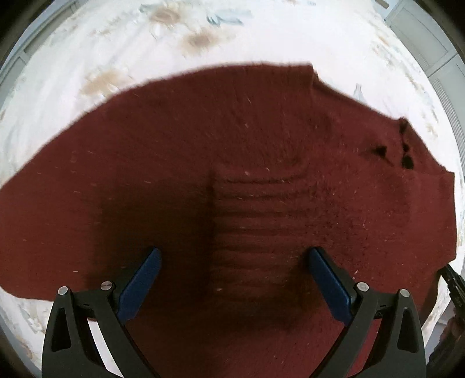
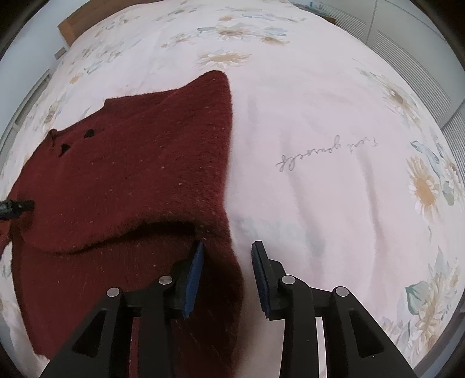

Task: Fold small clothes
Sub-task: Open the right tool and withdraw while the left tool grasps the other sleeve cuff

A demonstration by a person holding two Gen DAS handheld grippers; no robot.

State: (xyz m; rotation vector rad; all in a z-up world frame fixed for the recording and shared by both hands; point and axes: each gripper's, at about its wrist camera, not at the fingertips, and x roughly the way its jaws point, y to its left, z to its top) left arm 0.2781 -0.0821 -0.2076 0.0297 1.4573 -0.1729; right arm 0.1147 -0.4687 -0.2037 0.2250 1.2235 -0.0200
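Observation:
A dark red knit sweater (image 1: 232, 162) lies spread on a white flowered bedsheet (image 1: 116, 52). My left gripper (image 1: 234, 256) is open, low over the sweater's ribbed middle, with nothing between the blue pads. In the right wrist view the sweater (image 2: 130, 174) fills the left half, with a folded flap near me and small holes at its far left. My right gripper (image 2: 228, 247) is open, its jaws astride the sweater's right edge, with the fabric between them and neither pad pressing on it. The left gripper's tip (image 2: 16, 207) shows at the left edge.
The bedsheet (image 2: 334, 145) stretches wide to the right of the sweater, with printed script and sunflowers. A wooden headboard (image 2: 75, 23) and white wardrobe panels (image 2: 407, 58) lie beyond the bed.

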